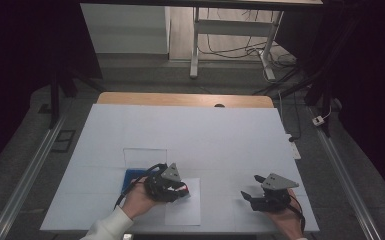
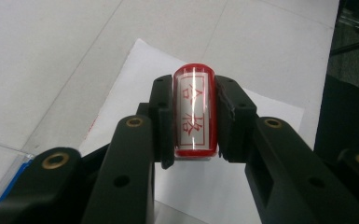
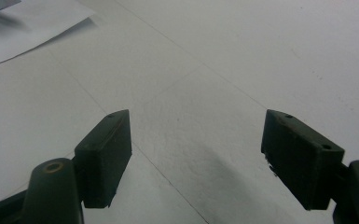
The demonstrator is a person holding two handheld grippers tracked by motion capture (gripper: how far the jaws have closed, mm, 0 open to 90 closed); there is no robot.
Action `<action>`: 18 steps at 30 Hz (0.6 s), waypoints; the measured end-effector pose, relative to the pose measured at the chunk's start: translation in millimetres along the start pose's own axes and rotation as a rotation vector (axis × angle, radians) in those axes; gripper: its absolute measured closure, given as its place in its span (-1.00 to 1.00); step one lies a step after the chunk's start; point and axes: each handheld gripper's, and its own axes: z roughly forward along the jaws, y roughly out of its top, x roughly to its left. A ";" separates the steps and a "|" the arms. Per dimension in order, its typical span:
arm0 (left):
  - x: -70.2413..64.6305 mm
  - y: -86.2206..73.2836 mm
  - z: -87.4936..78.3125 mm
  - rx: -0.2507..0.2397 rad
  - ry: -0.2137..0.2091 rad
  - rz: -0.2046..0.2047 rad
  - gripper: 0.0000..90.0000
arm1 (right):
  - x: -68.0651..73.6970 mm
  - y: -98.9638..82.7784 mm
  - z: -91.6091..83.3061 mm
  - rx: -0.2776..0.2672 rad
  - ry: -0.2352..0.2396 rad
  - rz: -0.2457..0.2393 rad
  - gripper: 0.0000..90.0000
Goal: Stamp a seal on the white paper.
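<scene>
At the left of the white worktop (image 1: 215, 135), a blue ink pad (image 1: 130, 178) lies just beside the left gripper (image 1: 182, 189). That gripper's jaws are clamped on a red stamp (image 2: 194, 111), which sits upright between its pads above a sheet of paper (image 1: 186, 210). Well apart to the right, the right gripper (image 1: 248, 197) rests low over bare worktop, jaws spread wide and holding nothing.

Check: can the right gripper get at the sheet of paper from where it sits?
Probably yes. The right gripper has its jaws open and empty, and bare table lies between it and the sheet of paper. The left gripper, shut on the red stamp, hangs over the sheet and could crowd it.
</scene>
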 end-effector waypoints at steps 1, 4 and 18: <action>0.0 -0.1 0.7 0.002 0.000 0.000 0.56 | 0.0 0.0 0.0 0.000 0.000 0.000 -0.47; 0.5 -0.4 2.2 0.011 -0.001 0.002 0.56 | -0.1 -0.2 -0.1 0.000 -0.002 0.002 -0.47; 0.7 -1.6 7.2 0.024 0.003 0.004 0.56 | -0.2 -0.7 0.5 0.004 0.001 0.001 -0.47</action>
